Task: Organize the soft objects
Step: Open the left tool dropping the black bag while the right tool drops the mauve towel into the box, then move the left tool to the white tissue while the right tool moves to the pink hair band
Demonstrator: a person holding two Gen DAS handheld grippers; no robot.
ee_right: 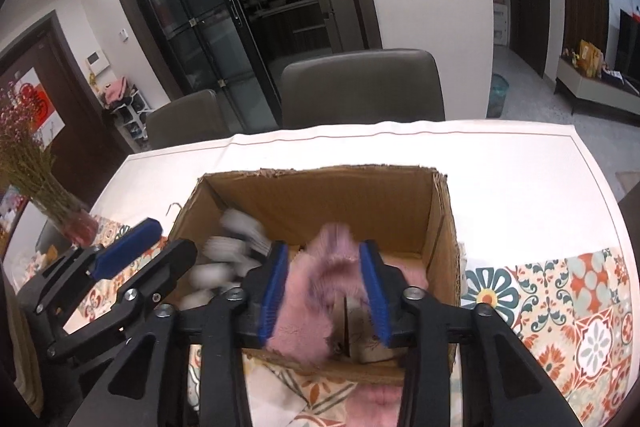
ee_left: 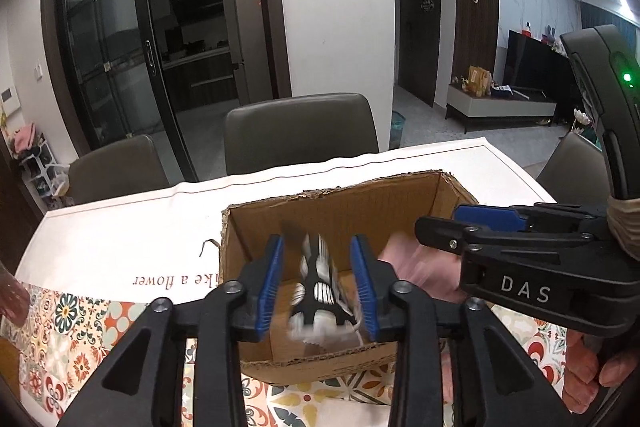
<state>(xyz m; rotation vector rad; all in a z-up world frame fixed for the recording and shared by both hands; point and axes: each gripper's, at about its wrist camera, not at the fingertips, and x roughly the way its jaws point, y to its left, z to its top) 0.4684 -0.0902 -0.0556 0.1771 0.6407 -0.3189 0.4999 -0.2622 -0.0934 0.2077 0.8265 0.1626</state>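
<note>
I had both grippers side by side over the open cardboard box (ee_right: 320, 203), pointing down into it. The left gripper (ee_left: 318, 291) had its jaws spread, with the black-and-white patterned soft item (ee_left: 316, 291) between the pads, blurred. As far as I could tell it was touching neither pad, long axis roughly along the fingers, dropping inside the box's left half. The right gripper (ee_right: 326, 291) also stood spread around the fluffy pink item (ee_right: 316, 291), fuzzy, limp and motion-smeared; pad contact was unclear. More pink lay in the box's right half. My judgement: both pieces were released straight below their jaws. Patterned tablecloth (ee_right: 560, 299) underneath.
</note>
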